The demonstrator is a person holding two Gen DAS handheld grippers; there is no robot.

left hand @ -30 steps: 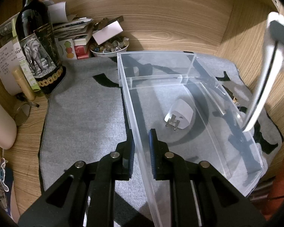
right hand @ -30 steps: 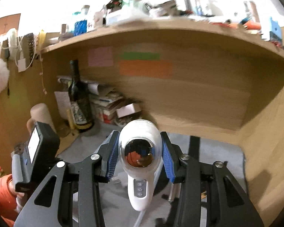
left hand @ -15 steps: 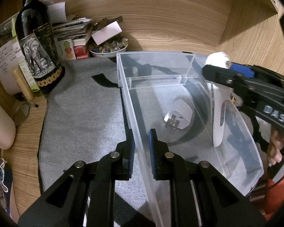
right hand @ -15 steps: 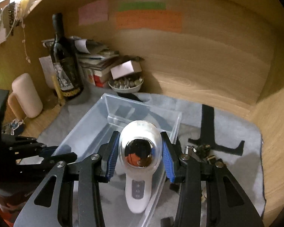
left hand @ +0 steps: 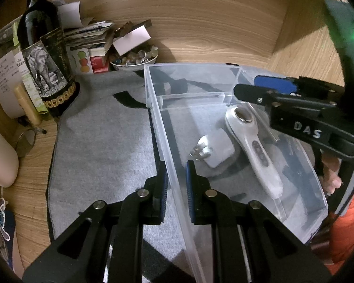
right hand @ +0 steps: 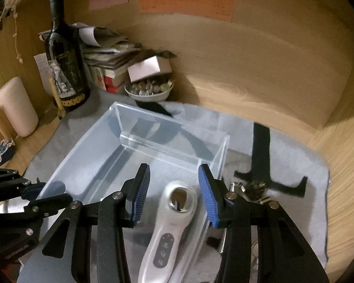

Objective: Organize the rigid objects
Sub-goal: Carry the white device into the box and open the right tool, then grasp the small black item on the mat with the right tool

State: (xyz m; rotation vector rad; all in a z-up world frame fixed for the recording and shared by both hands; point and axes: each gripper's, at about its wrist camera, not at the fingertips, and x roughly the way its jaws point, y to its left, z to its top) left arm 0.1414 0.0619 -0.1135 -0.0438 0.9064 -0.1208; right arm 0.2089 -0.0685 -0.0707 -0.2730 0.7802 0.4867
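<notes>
Both black, angular two-finger grippers [left hand: 177, 184] [right hand: 174, 188] carry blue ribbed pads [right hand: 141, 192] inside their fingertips and silver round screws behind them. White letters "DAS" mark the right gripper's side, and an orange sleeve [left hand: 349, 224] shows behind it.

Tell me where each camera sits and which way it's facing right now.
Left wrist: rides the left gripper, looking down along its fingers, which clamp the clear bin wall; the right gripper and a hand show at right.
Right wrist: rides the right gripper, looking down into the bin from the opposite side, jaws open over the white device; left gripper at left.
Shared: bin, device, wine bottle.
</notes>
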